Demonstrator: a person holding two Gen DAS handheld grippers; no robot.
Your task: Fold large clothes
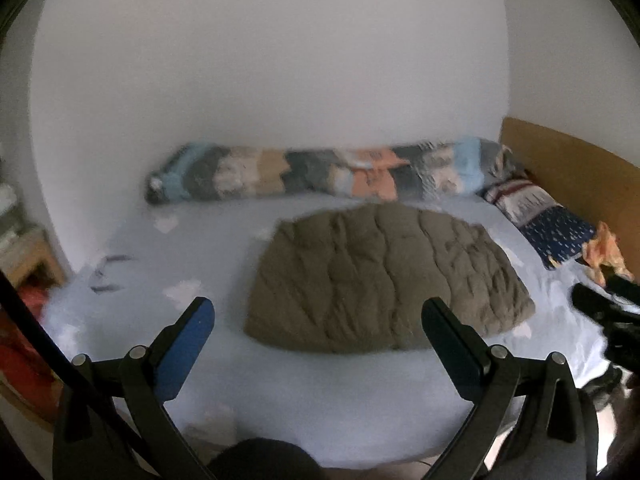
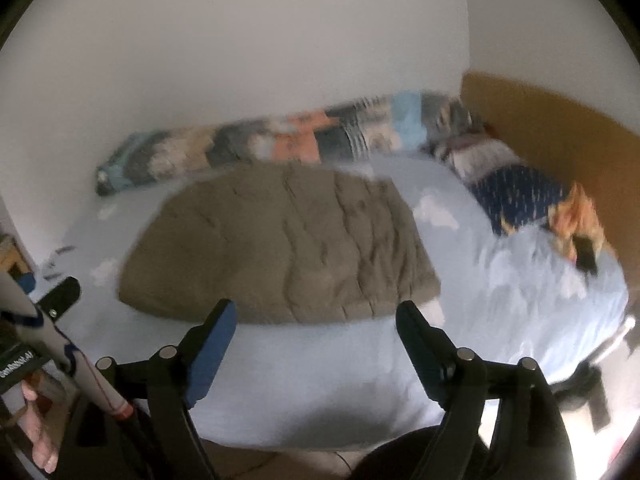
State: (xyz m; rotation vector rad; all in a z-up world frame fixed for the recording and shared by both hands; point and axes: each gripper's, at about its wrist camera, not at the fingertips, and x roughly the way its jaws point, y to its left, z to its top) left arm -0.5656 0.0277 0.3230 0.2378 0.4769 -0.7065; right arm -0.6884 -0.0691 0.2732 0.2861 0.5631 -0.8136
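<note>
Quilted olive-brown garment (image 1: pixel 384 276) lies as a flat, compact rectangle mid-bed on the pale blue sheet (image 1: pixel 300 396), just in front of the patchwork bolster (image 1: pixel 320 174) along the wall; judged folded or nearly so, with room left at the near edge for handling. Left hand-held gripper (image 1: pixel 318 320) and right hand-held gripper (image 2: pixel 316 322) both hang above the near bed edge, jaws wide and empty, clear of the fabric. Pillow (image 2: pixel 516 192) sits well apart at the headboard end, out of the working area.
</note>
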